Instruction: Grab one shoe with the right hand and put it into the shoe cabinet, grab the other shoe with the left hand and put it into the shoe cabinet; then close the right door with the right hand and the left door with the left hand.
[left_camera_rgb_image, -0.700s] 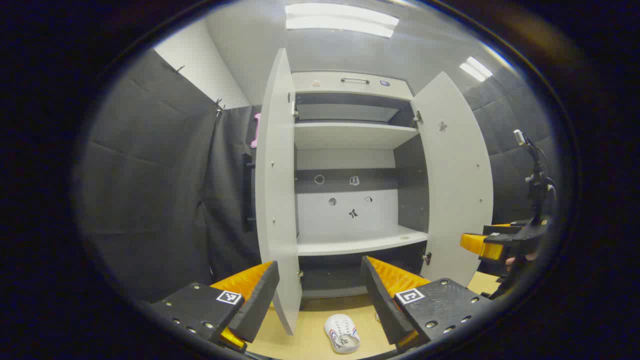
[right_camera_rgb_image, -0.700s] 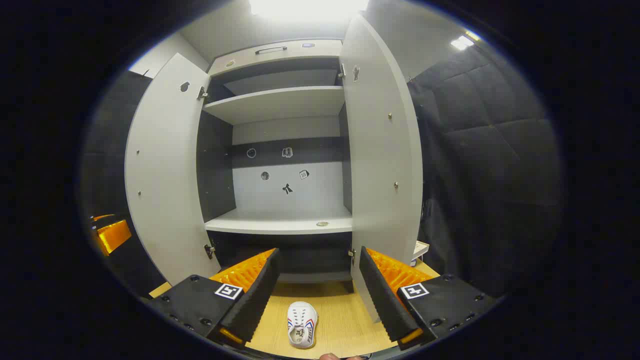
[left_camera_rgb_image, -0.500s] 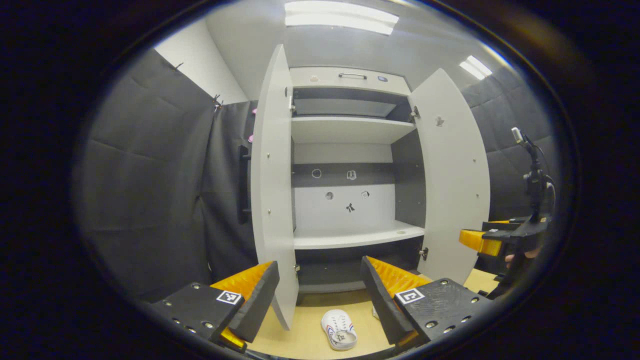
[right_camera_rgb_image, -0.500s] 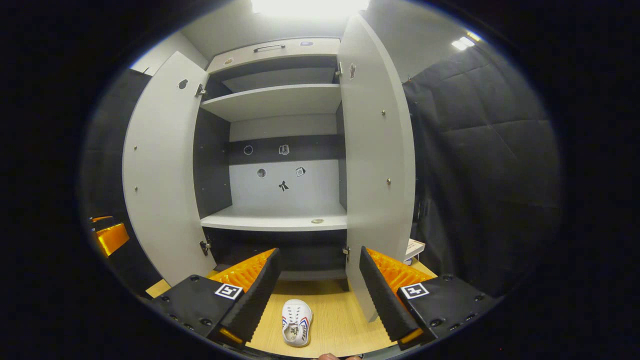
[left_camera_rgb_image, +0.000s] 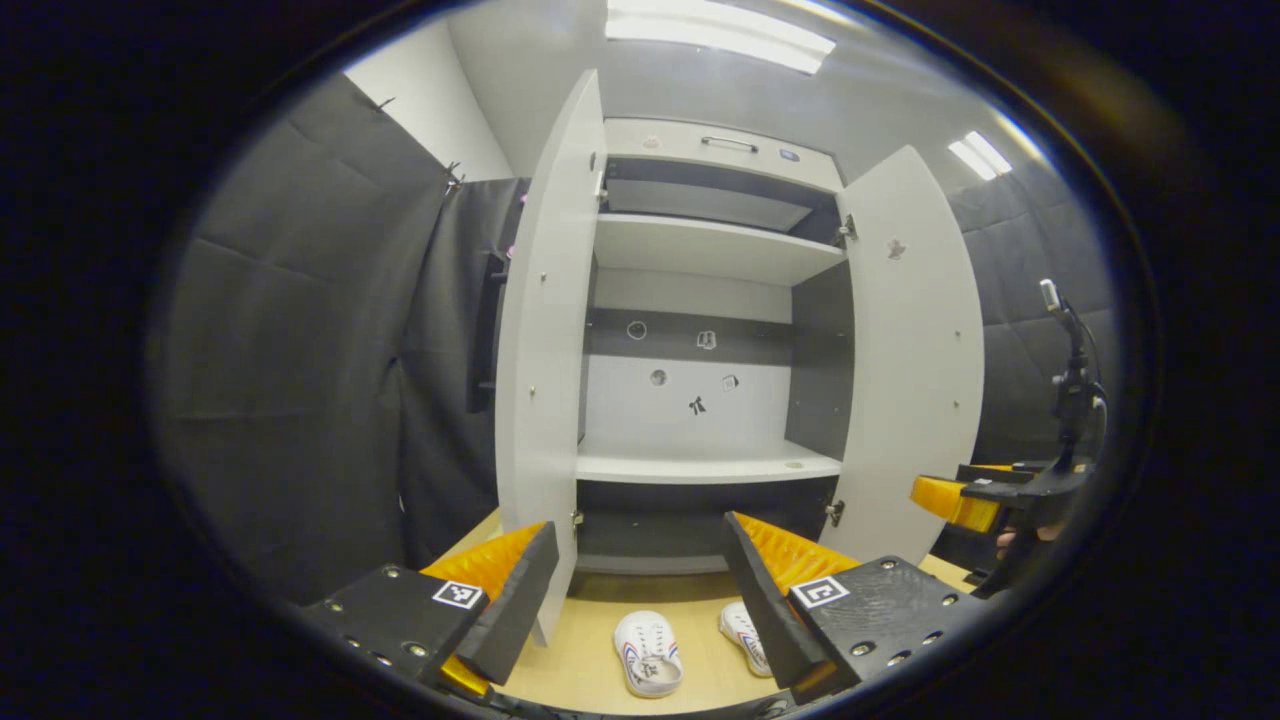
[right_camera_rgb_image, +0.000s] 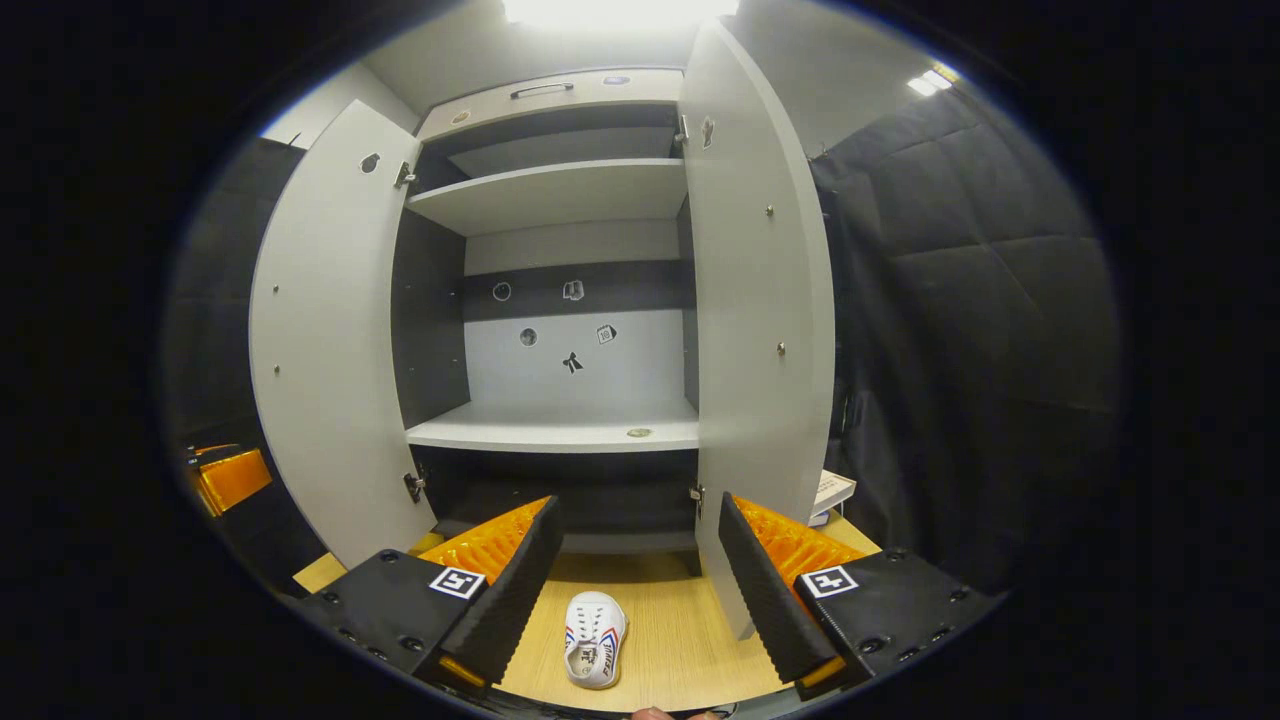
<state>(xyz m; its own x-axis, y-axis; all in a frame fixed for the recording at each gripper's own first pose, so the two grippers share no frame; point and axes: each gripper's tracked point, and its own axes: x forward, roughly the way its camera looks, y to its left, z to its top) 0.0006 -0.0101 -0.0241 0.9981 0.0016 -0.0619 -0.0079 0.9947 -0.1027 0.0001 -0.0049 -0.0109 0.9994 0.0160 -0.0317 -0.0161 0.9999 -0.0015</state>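
Note:
A white shoe cabinet stands with both doors open: left door (left_camera_rgb_image: 545, 350), right door (left_camera_rgb_image: 915, 360), and a bare lower shelf (left_camera_rgb_image: 700, 465). Two white shoes lie on the wooden floor in front of it. In the left gripper view, one shoe (left_camera_rgb_image: 648, 653) shows between the fingers and the other shoe (left_camera_rgb_image: 745, 636) is half hidden behind a finger. My left gripper (left_camera_rgb_image: 638, 530) hangs open above them, holding nothing. In the right gripper view, a shoe (right_camera_rgb_image: 595, 650) lies below my open right gripper (right_camera_rgb_image: 640, 510), facing the shelf (right_camera_rgb_image: 560, 435).
Black padded walls close in on both sides. A stand with a small device (left_camera_rgb_image: 1070, 380) rises at the far right, behind my right gripper (left_camera_rgb_image: 965, 495). A small white box (right_camera_rgb_image: 832, 490) lies on the floor beside the right door (right_camera_rgb_image: 765, 300). My left gripper (right_camera_rgb_image: 230, 478) shows at the left edge.
The left gripper's view has drawn back and swung, so the second shoe has come into sight beside the first. The right gripper's view has shifted only slightly. Both grippers stay open.

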